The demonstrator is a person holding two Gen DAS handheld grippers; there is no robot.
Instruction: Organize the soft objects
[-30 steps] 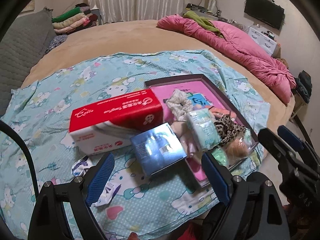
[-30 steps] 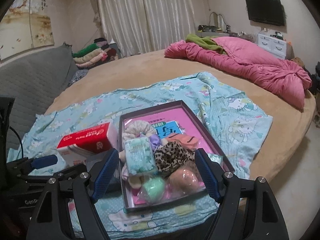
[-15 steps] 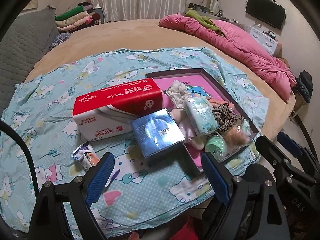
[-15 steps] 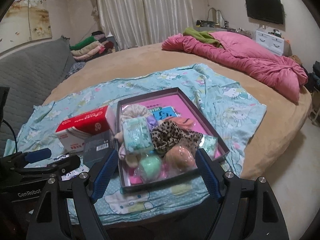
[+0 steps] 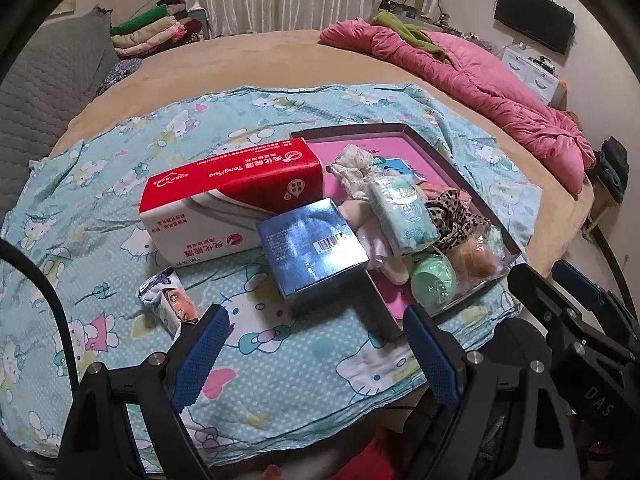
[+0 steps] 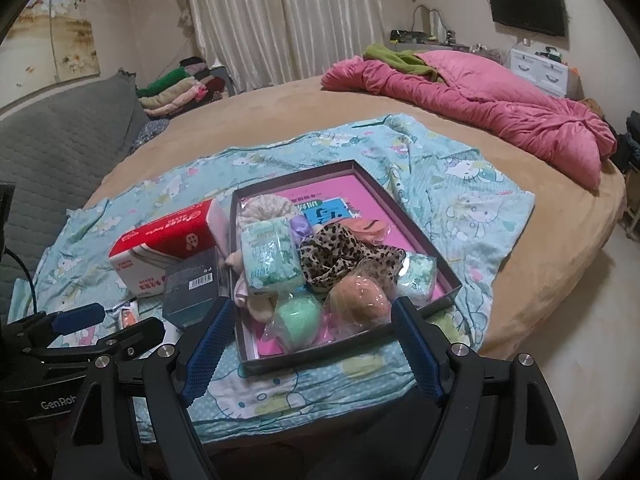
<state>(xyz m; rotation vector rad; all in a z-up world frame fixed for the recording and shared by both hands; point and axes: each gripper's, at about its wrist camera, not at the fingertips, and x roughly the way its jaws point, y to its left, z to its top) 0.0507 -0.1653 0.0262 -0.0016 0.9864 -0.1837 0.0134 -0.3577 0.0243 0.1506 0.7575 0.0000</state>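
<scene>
Your left gripper [image 5: 316,344] hangs with its jaws spread wide and nothing between them, above the patterned blue sheet [image 5: 280,360]. Just past it stands a blue box [image 5: 312,252], touching the red and white tissue box [image 5: 236,196]; a small wrapped packet [image 5: 168,300] lies near the left finger. Your right gripper [image 6: 312,340] is likewise wide and empty, near the front wall of the shallow box [image 6: 348,344]. Inside are piled the soft things: a tissue pack [image 6: 270,256], a leopard-print cloth [image 6: 344,256], a green ball [image 6: 298,322] and what may be an orange sponge [image 6: 362,296].
</scene>
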